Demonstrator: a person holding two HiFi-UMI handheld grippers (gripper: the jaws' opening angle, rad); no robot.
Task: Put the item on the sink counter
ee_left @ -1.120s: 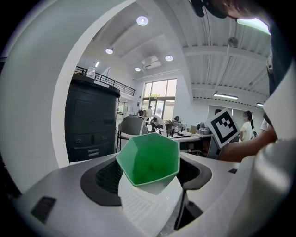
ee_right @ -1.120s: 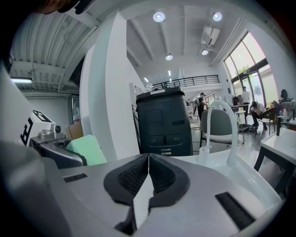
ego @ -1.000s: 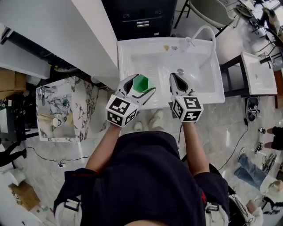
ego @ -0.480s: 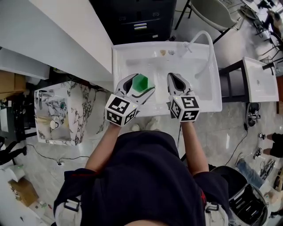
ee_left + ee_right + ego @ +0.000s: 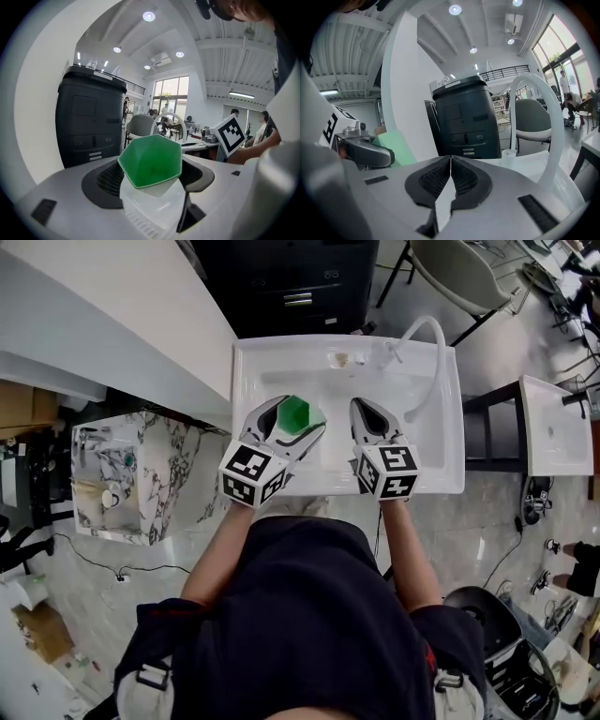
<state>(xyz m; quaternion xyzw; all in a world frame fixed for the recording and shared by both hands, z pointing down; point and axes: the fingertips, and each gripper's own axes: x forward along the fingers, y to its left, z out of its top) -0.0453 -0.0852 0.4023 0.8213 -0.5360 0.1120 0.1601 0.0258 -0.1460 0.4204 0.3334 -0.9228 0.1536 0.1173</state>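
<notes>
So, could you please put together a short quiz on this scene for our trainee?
1. True or false: the right gripper is shut with nothing between its jaws.
2. What does the left gripper hold? A) a green cup B) a sponge C) a bottle
3. Fill in: in the head view, both grippers are over the white ____.

Key: 1 true; 2 A; 3 sink.

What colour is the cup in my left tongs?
The cup is green, whitish-clear lower down; the left gripper view shows it best.
</notes>
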